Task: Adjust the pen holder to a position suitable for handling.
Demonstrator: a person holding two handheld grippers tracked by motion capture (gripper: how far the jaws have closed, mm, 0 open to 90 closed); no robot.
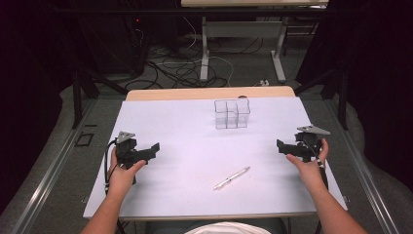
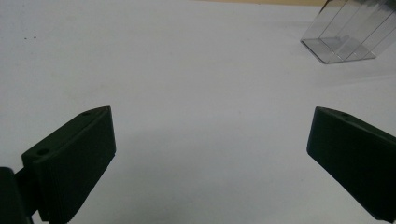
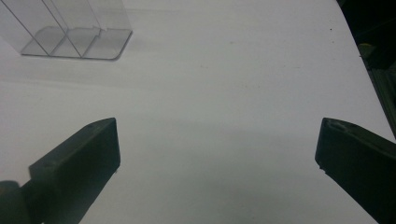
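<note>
High view shows the left gripper (image 1: pixel 155 147) and the right gripper (image 1: pixel 280 145) resting low at the two sides of the white table (image 1: pixel 170 122), each in one hand. Both have the jaws spread wide and hold nothing; in the left gripper view and the right gripper view there is just bare table between the black jaws.

The pen (image 1: pixel 231 178) lies flat on the table between the grippers, nearer to the person, well apart from both. The clear acrylic organizer (image 1: pixel 232 113) stands upright further back, with its compartments empty as far as I can see.

I think the risk is in the pickup: the pen is thin and round, so a jaw that touches it from one side can roll it away. A grip near one end can let it tilt. The organizer is light, so a push from the pen tip may shift it or tip it over.
</note>
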